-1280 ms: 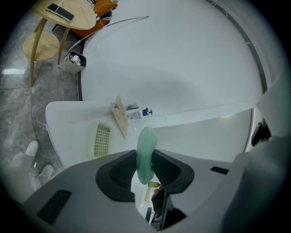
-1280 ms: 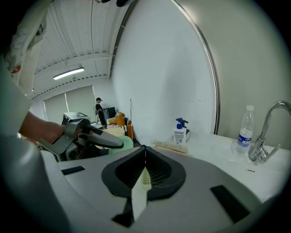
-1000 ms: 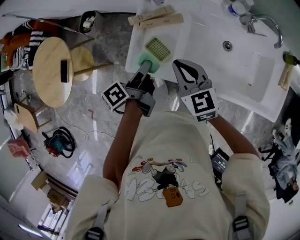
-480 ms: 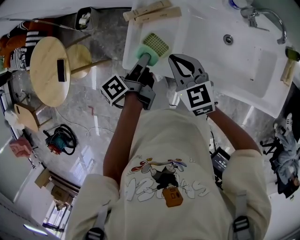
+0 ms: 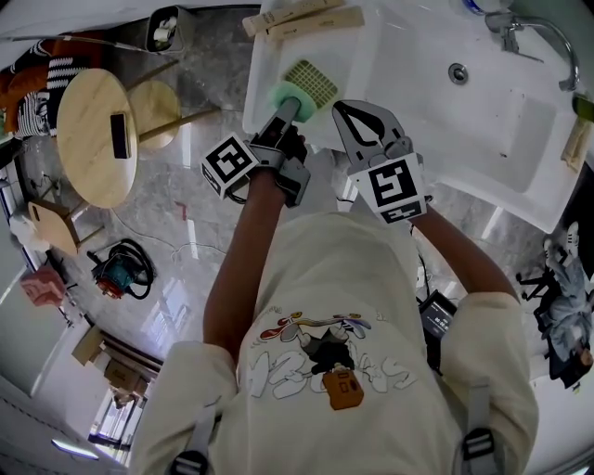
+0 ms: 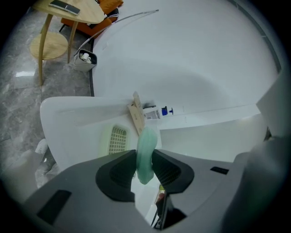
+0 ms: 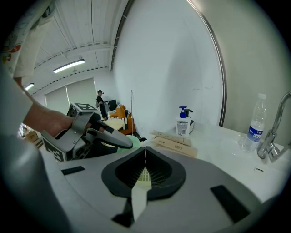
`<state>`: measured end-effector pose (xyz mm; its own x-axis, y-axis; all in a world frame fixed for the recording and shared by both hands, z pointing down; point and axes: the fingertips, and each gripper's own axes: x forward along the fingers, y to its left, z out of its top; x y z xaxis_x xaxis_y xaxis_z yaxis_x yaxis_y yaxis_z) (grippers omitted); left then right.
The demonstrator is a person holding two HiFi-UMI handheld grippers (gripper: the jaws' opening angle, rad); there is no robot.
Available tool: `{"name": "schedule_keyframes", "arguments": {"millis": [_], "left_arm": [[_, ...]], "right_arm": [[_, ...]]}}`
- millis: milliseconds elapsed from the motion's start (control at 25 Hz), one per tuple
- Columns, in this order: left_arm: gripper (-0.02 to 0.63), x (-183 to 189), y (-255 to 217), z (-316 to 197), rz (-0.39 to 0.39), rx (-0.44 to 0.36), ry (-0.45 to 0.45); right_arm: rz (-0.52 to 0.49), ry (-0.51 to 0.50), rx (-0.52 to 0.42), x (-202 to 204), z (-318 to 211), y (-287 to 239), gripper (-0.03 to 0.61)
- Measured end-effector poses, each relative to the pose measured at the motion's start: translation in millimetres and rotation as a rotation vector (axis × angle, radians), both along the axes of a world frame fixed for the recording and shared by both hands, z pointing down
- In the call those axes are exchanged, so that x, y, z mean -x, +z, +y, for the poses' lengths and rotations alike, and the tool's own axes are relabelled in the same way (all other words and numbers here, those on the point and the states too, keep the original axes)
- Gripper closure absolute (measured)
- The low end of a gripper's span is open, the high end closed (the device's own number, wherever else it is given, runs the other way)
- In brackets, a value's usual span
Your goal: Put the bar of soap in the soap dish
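Just beyond the left hand-held gripper (image 6: 145,160), clamped on the pale-green rounded bar of soap (image 6: 147,143): gridded soap dish (image 6: 117,139), then two tan boxes (image 5: 303,17). Right hand-held gripper (image 7: 144,154) alongside, jaws together, empty.

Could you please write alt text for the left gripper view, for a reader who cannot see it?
The left gripper is shut on a pale green bar of soap, held edge-on over a white countertop. Just left of the soap, an empty pale yellow-green slatted soap dish rests on the countertop; a blue-capped bottle sits further back.
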<state>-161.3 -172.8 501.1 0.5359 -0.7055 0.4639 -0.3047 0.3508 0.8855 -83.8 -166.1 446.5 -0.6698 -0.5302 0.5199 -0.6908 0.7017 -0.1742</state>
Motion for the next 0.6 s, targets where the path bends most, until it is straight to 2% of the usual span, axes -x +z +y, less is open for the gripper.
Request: {"name": "schedule_keyframes", "arguments": {"millis": [600], "left_arm": [[0.494, -2.4, 40.4, -6.6, -0.05, 0.106, 0.017]], "right_arm": [[-0.004, 0.007, 0.048, 8.7, -12.3, 18.9, 0.572]]}}
